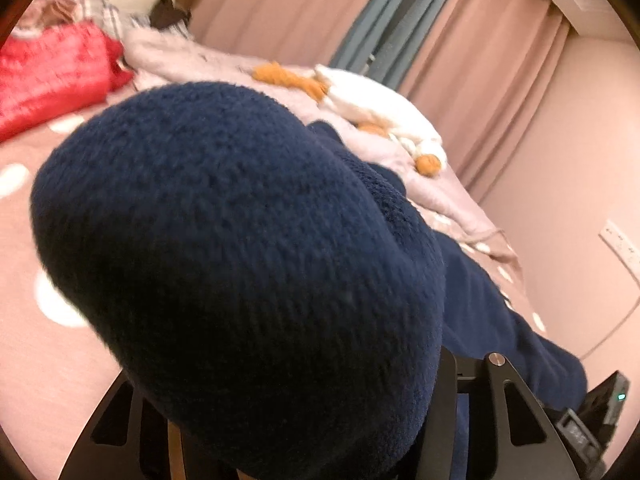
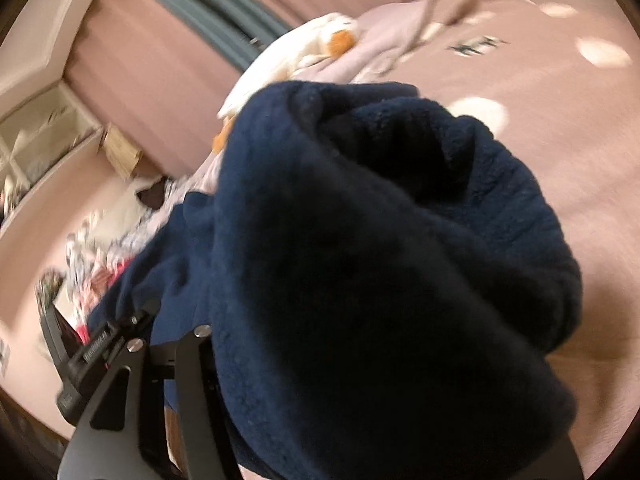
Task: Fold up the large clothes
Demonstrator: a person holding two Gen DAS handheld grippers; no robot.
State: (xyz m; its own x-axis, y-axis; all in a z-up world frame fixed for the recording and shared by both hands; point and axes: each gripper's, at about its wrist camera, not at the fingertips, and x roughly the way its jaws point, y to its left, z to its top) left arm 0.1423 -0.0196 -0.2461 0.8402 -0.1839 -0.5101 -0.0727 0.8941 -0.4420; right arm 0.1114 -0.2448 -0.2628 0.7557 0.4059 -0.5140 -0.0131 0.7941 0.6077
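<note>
A navy blue fleece garment (image 1: 240,248) fills most of the left wrist view and drapes over my left gripper (image 1: 296,420), whose black fingers (image 1: 500,408) close on it; the tips are hidden by cloth. In the right wrist view the same navy garment (image 2: 380,260) bunches over my right gripper (image 2: 280,400), whose black fingers (image 2: 192,380) clamp it, tips hidden. The garment hangs lifted above a pink bed with white dots (image 2: 560,120). The other gripper's body shows at the lower left of the right wrist view (image 2: 88,360).
A red fleece item (image 1: 56,76) lies on the bed at the far left. A lilac blanket with a white and orange plush (image 1: 360,100) lies behind. Pink curtains (image 1: 480,60) and a wall with a socket (image 1: 620,244) are on the right. Shelves (image 2: 36,140) stand at left.
</note>
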